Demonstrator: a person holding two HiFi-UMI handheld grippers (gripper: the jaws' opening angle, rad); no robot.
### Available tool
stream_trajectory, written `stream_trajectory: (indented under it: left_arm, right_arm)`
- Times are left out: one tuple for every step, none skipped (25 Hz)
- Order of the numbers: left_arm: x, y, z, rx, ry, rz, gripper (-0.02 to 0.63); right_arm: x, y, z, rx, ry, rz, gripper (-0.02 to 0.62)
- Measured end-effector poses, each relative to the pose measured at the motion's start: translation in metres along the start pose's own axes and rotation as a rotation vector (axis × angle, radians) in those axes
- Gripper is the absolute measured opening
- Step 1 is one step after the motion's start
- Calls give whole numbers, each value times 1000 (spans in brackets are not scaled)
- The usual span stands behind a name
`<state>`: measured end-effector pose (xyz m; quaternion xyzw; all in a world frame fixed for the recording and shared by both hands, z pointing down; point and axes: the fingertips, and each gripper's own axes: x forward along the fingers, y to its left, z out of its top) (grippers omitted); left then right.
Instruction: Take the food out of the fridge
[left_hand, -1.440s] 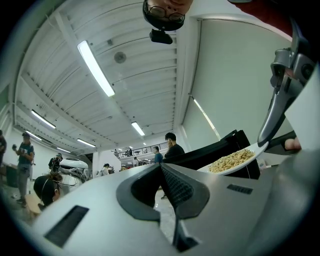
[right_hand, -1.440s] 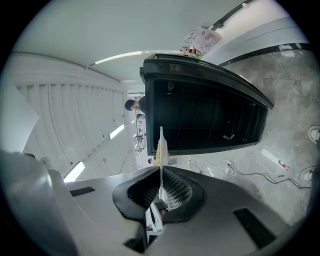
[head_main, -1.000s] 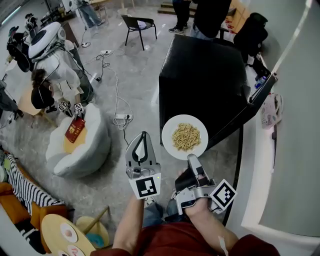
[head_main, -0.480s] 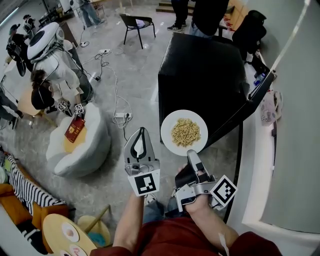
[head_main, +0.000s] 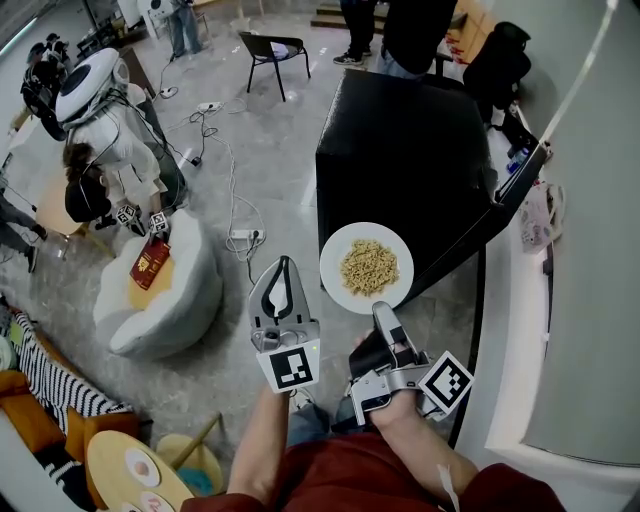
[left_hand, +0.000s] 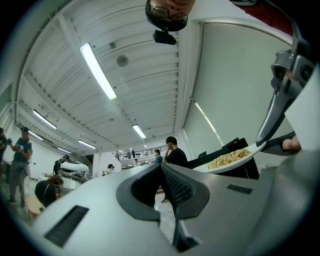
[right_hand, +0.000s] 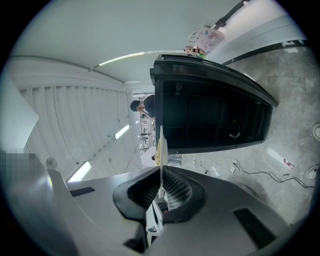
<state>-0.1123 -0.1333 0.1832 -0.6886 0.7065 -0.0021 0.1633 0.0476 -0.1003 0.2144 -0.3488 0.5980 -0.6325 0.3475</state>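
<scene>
A white plate (head_main: 334, 283) carrying a heap of pale noodle-like food (head_main: 364, 265) hangs level above the floor, in front of a big black cabinet (head_main: 410, 150). My right gripper (head_main: 381, 311) is shut on the plate's near rim. In the right gripper view the plate (right_hand: 160, 142) shows edge-on between the jaws, with the cabinet's dark open inside (right_hand: 210, 120) behind it. My left gripper (head_main: 284, 262) stands just left of the plate, shut and empty, its tips meeting (left_hand: 161, 167). The left gripper view shows the plate (left_hand: 239, 161) and food (left_hand: 227, 157) at its right.
A white beanbag seat (head_main: 165, 290) with a red packet lies at the left, cables (head_main: 235, 215) run over the grey floor, and a white robot (head_main: 100, 100) stands beyond. A chair (head_main: 275, 45) and standing people are at the top. A white wall and ledge (head_main: 560, 300) close the right.
</scene>
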Motion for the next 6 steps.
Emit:
stream_trajectory:
  left_arm:
    - [0, 1, 0, -57, -8, 20, 14]
    - [0, 1, -1, -111, -16, 38, 14]
    - [0, 1, 0, -122, -20, 41, 14]
    - [1, 0, 0, -85, -17, 27, 14]
    - [2, -1, 1, -15, -10, 2, 14]
    - [3, -3, 3, 67, -2, -27, 14]
  right_arm:
    - [0, -1, 0, -1, 2, -3, 31]
    - [0, -2, 0, -3, 3, -6, 31]
    - [-1, -3, 1, -4, 3, -10, 31]
    - [-1, -3, 1, -5, 3, -13, 31]
    - [-2, -3, 1, -6, 2, -14, 31]
    - [-2, -3, 2, -6, 1, -14, 31]
